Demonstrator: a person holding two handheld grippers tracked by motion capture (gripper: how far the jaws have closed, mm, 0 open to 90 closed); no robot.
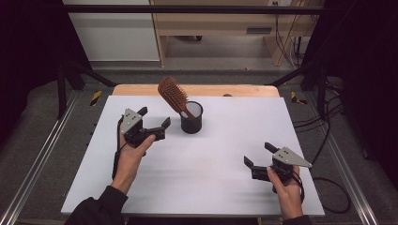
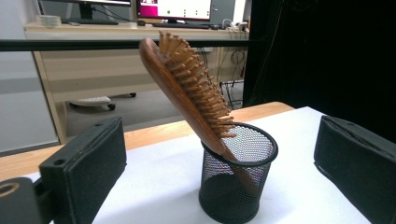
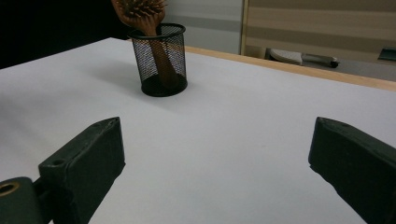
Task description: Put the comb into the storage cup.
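Wooden hairbrush (image 1: 172, 95) stands handle-down, tilted, in black mesh cup (image 1: 191, 118) near table (image 1: 206, 154) far edge, left gripper (image 1: 155, 119) jaws apart just beside cup, right gripper (image 1: 257, 154) jaws apart, well away, holding nothing.

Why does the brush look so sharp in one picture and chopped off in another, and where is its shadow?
Left gripper view: the brush and cup are close and sharp, while the room behind is soft. Right gripper view: the frame's top edge crops the brush; a faint shadow lies left of the cup. High view: dark surroundings, evenly lit table.
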